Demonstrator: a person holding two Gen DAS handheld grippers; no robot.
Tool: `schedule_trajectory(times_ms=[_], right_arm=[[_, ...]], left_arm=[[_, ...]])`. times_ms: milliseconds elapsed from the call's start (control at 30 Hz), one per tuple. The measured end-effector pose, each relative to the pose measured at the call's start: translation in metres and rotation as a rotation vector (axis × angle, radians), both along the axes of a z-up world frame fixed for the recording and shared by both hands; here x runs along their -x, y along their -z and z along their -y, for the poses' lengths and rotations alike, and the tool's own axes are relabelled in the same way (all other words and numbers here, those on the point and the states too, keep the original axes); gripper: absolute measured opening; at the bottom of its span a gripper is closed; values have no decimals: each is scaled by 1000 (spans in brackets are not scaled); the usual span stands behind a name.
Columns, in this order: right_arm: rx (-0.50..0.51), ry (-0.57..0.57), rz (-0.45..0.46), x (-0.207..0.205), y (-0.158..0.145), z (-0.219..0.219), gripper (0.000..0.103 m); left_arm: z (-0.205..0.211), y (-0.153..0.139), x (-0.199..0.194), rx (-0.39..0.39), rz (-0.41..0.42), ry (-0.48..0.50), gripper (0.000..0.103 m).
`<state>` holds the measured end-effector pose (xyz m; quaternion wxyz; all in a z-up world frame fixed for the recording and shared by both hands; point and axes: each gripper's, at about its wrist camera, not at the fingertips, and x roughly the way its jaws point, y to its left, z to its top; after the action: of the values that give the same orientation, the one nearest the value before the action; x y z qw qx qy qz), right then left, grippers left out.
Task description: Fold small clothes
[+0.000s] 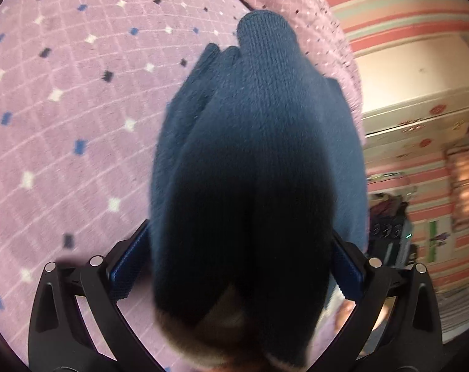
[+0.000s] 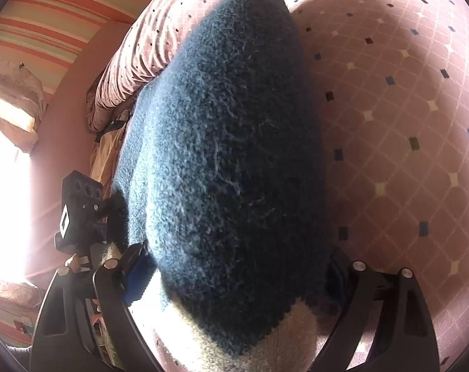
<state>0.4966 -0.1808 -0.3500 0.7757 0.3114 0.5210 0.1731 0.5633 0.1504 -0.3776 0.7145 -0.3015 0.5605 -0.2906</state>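
A dark blue knitted glove (image 1: 259, 142) with a pale cuff hangs down between the fingers of my left gripper (image 1: 237, 266), which is closed on its cuff end above the purple patterned bedspread (image 1: 64, 93). In the right wrist view the same blue knit (image 2: 228, 142), with a cream cuff (image 2: 265, 341), fills the middle and sits between the fingers of my right gripper (image 2: 234, 272), which is closed on it. The fingertips of both grippers are hidden by the fabric. The left gripper body (image 2: 79, 210) shows at the left of the right wrist view.
The bedspread (image 2: 405, 108) covers a bed whose edge drops off beside a pink-striped wall (image 1: 405, 6). A cream cabinet (image 1: 420, 93) stands past the bed edge. A bright window (image 2: 5, 170) glares at the left.
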Motion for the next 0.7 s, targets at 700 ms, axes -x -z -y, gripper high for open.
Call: schedule_trajectory(times_ms=[700], right_arm=[[99,-17,35,11,-8,-3,82]], left_arm=[[73,-26,9,-194,64,141,78]])
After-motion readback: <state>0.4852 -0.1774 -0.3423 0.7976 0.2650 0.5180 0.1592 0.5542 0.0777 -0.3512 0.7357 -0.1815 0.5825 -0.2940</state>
